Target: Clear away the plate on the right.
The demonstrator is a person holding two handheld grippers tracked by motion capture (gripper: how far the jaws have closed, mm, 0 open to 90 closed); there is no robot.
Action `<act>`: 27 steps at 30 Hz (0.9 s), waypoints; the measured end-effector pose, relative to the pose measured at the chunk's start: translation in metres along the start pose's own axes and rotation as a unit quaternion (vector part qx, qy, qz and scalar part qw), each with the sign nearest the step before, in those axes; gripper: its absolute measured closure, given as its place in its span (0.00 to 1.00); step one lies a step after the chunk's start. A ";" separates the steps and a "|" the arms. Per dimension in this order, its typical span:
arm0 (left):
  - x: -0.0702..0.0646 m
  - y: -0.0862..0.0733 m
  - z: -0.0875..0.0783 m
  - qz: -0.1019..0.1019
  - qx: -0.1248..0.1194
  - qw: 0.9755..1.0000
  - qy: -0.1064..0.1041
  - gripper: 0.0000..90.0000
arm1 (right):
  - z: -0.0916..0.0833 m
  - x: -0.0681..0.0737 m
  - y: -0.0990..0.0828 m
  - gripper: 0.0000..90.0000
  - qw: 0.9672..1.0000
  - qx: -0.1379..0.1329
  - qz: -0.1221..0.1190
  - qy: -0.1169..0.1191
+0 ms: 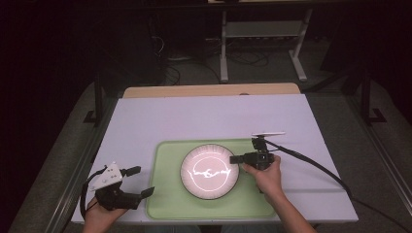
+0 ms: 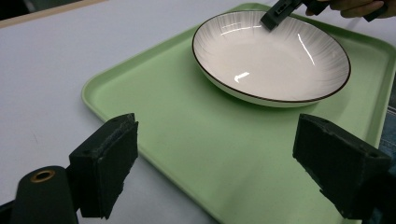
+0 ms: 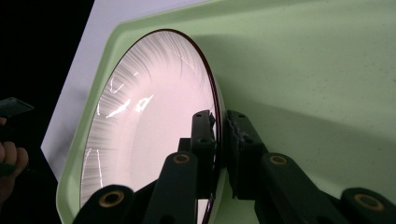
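Note:
A white plate [image 1: 209,171] with a dark rim and fine radial lines rests on a pale green tray [image 1: 167,199]. My right gripper [image 1: 236,159] is shut on the plate's right rim; in the right gripper view its two black pads [image 3: 205,140] clamp the rim of the plate [image 3: 140,130] from both sides. My left gripper [image 1: 138,181] stands open just off the tray's left edge, with nothing between its jaws. In the left gripper view its pads [image 2: 105,168] frame the tray [image 2: 187,135] and the plate [image 2: 271,56], with the other gripper's tip [image 2: 278,13] on the far rim.
The tray lies on a white table top [image 1: 204,119] with a wooden strip [image 1: 209,90] along its far edge. A black cable [image 1: 316,167] trails right from the right gripper. Beyond the table stand metal table legs [image 1: 224,48] on a dark floor.

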State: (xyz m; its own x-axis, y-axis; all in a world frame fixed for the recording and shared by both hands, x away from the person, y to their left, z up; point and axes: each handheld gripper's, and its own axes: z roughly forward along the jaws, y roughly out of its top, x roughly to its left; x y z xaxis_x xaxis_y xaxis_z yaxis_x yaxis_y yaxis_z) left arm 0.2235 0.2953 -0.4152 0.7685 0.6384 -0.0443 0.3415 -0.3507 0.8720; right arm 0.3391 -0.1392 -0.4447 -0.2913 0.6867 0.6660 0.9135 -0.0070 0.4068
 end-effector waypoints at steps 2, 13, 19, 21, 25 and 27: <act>0.000 0.000 0.000 -0.001 0.000 1.000 0.000 0.16 | 0.000 -0.001 -0.001 0.90 1.000 0.002 0.000 -0.004; 0.000 0.000 0.000 0.000 -0.001 1.000 -0.001 0.16 | 0.001 -0.005 -0.005 0.90 1.000 0.005 0.000 -0.007; 0.000 0.000 0.000 0.001 0.000 1.000 -0.001 0.16 | -0.001 -0.005 -0.006 0.91 1.000 0.006 -0.002 -0.007; 0.000 0.000 0.000 0.001 0.000 1.000 0.000 0.16 | -0.001 -0.005 -0.006 0.91 1.000 0.005 -0.007 -0.007; 0.000 0.000 0.000 0.002 0.001 1.000 -0.001 0.16 | -0.001 -0.005 -0.008 0.91 1.000 0.002 -0.010 -0.008; -0.001 0.000 0.000 0.001 0.000 1.000 -0.001 0.16 | -0.001 -0.005 -0.008 0.91 1.000 0.002 -0.010 -0.008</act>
State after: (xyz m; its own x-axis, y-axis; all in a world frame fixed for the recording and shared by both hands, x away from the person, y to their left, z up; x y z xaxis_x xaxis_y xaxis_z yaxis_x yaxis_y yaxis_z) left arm 0.2234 0.2946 -0.4153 0.7709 0.6355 -0.0435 0.3399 -0.3527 0.8718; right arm 0.3332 -0.1434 -0.4509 -0.3043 0.6987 0.6474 0.9085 0.0087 0.4177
